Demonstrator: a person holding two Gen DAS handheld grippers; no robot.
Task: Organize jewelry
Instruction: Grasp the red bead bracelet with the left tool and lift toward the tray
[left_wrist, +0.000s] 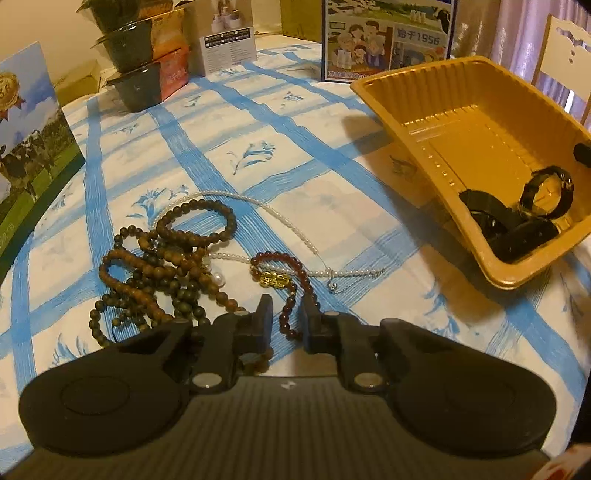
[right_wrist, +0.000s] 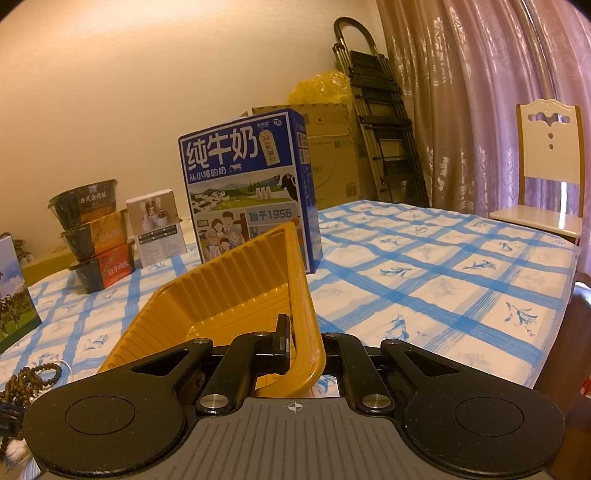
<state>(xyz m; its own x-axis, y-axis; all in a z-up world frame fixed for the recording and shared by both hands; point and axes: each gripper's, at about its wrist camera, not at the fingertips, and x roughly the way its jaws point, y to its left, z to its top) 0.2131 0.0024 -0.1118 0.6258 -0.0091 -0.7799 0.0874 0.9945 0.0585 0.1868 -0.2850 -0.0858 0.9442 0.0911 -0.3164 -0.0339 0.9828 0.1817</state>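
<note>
A dark red bead bracelet (left_wrist: 295, 280) with a gold charm lies on the tablecloth; part of it runs between the fingers of my left gripper (left_wrist: 286, 317), which is open around it. Left of it lies a heap of brown wooden bead strings (left_wrist: 162, 266) and a white pearl necklace (left_wrist: 280, 225). My right gripper (right_wrist: 301, 343) is shut on the rim of a yellow plastic tray (right_wrist: 236, 288) and holds it tilted. In the left wrist view the tray (left_wrist: 436, 122) holds black watches (left_wrist: 517, 218) at its low corner.
A blue milk carton (right_wrist: 251, 184) stands behind the tray. Stacked black bowls (right_wrist: 92, 240) and a small white box (right_wrist: 157, 229) stand at the back left. A cow-print box (left_wrist: 29, 147) stands at the left. A white chair (right_wrist: 546, 173) is beyond the table's right edge.
</note>
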